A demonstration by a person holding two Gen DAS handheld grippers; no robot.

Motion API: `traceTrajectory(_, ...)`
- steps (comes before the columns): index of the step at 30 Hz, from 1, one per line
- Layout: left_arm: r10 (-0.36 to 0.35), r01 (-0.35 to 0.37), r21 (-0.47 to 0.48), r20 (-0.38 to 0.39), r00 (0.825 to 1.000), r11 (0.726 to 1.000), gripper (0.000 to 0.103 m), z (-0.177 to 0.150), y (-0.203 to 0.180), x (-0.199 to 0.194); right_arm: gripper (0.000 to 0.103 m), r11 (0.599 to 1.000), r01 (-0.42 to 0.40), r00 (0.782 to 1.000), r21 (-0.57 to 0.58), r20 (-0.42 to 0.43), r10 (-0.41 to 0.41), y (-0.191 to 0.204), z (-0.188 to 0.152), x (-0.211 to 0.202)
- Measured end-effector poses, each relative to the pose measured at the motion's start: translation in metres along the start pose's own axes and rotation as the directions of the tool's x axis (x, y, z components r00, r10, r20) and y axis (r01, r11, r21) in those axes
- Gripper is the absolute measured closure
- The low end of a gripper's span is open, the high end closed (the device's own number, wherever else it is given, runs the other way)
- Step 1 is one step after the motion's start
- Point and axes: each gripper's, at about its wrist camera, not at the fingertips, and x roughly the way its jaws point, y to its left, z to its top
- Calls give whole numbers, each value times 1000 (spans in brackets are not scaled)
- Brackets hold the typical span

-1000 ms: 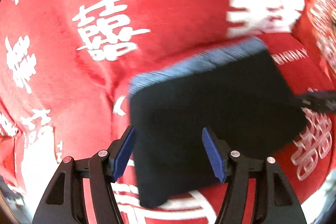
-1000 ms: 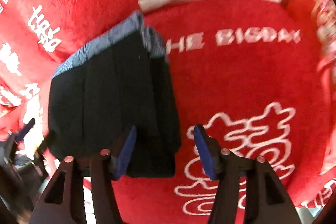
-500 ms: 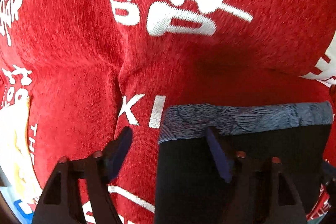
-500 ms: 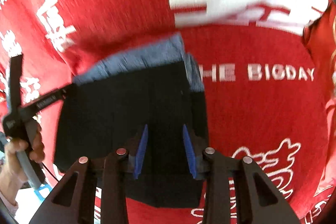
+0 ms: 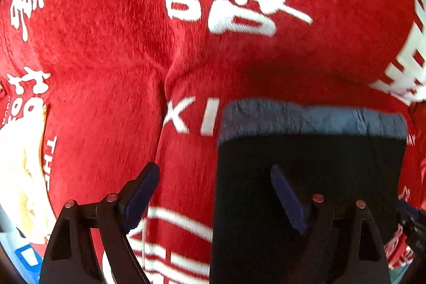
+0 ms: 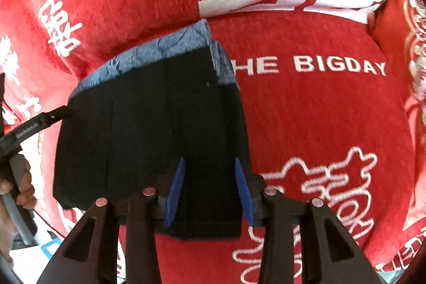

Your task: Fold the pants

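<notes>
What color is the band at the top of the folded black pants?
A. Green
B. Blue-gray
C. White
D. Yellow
B: the pants lie folded on the red blanket, and the band along their far edge is blue-gray in both views.

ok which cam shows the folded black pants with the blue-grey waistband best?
Right wrist: the folded black pants with the blue-grey waistband show whole and fairly sharp. Left wrist crops them at the bottom edge, blurred.
</notes>
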Motion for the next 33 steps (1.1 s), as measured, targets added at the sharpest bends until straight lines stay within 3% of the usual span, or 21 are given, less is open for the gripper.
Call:
traceTrajectory(4,-12,15,76,-41,999,997,16,-33,-8,0,54,999,50,999,19,8,-50,0,-18,-6)
traceTrajectory(7,-5,7,109,-19,1000,994,16,-47,-16,3,45,995,58,998,79,-7,-58,-7,-19,0)
traceTrajectory(9,-12,14,107,-12,1000,994,15,-47,-15,5,42,992,63,998,107,-12,-62,-11,-20,4)
traceTrajectory(11,0,2,95,-16,1000,995,2,-46,-11,8,41,992,83,997,100,0,-83,-9,-21,4)
traceTrajectory(16,-59,62,60,-43,997,996,1,-46,-3,12,37,987,134,990,85,29,-137,-1,-26,5)
traceTrajectory(21,-31,31,111,-10,999,993,1,-50,-9,7,37,984,154,986,91,49,-159,6,-28,6)
traceTrajectory(33,6,-4,94,-28,1000,996,1,-48,-10,4,33,988,122,992,93,22,-125,-3,-21,6)
